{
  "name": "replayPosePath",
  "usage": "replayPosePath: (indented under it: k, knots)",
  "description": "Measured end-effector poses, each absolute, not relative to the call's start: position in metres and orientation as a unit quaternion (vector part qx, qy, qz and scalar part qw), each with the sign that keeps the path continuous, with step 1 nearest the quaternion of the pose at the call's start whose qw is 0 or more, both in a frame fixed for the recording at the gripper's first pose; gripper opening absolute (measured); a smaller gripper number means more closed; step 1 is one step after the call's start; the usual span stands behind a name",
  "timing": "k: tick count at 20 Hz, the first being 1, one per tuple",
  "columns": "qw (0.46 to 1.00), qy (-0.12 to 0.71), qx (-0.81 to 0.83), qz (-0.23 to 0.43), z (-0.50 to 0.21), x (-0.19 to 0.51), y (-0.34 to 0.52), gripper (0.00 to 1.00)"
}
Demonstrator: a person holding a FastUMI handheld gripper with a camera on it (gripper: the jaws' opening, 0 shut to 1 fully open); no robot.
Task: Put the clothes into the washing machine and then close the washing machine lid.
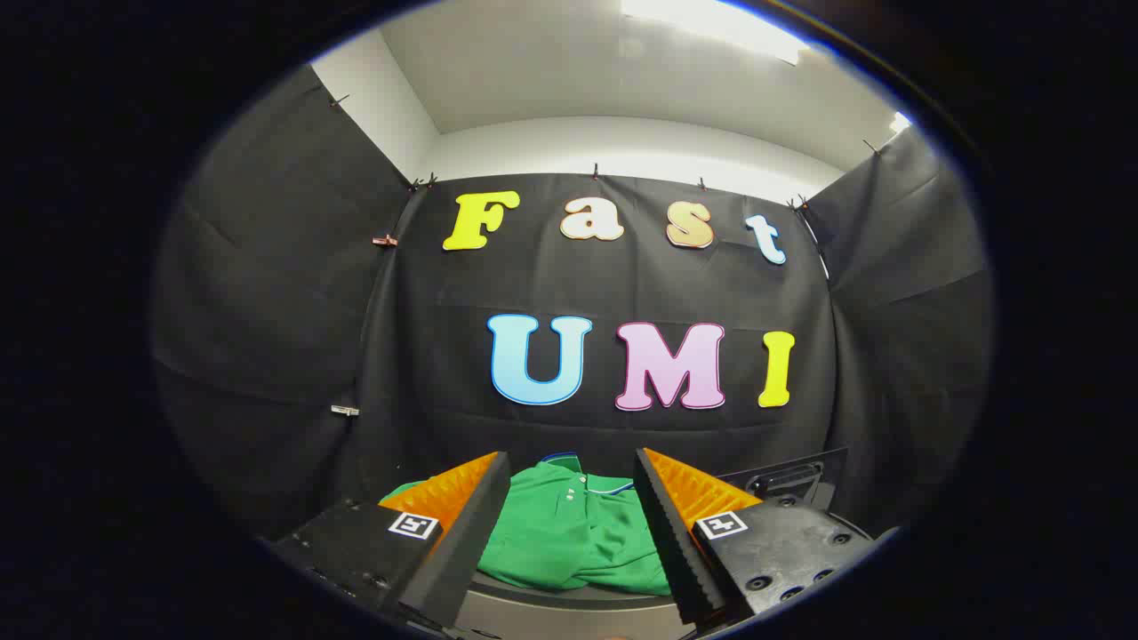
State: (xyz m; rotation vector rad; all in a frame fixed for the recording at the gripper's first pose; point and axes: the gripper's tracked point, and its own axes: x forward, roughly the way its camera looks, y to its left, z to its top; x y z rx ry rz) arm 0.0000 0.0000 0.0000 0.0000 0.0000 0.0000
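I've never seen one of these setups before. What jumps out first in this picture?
The bright green polo shirt catches the eye first: it lies crumpled just ahead of the gripper, seen in the gap between the two open jaws, which do not touch it. Behind it, black cloth hangs as the booth's wall, pinned up with small clips. Past the right-hand jaw sits a dark panel with a handle-like slot; I cannot tell what it belongs to.

The surface point(569, 604) under everything looks like a flat grey top with a darker curved edge, hard to tell what it actually is. A crumpled green polo shirt point(569, 533) lies right on it, seen between the spread-apart fingers of the gripper point(573, 476).
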Motion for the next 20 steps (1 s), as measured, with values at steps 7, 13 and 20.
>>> replayPosePath:
  k: [7, 13, 20]
  knots:
    - [1.0, 0.004, -0.001, 0.004, 0.002, 0.002, 0.001, 0.9]
    - [1.0, 0.007, 0.004, 0.0, -0.001, 0.002, -0.004, 0.89]
    - [1.0, 0.013, 0.011, -0.003, 0.002, 0.014, -0.005, 0.89]
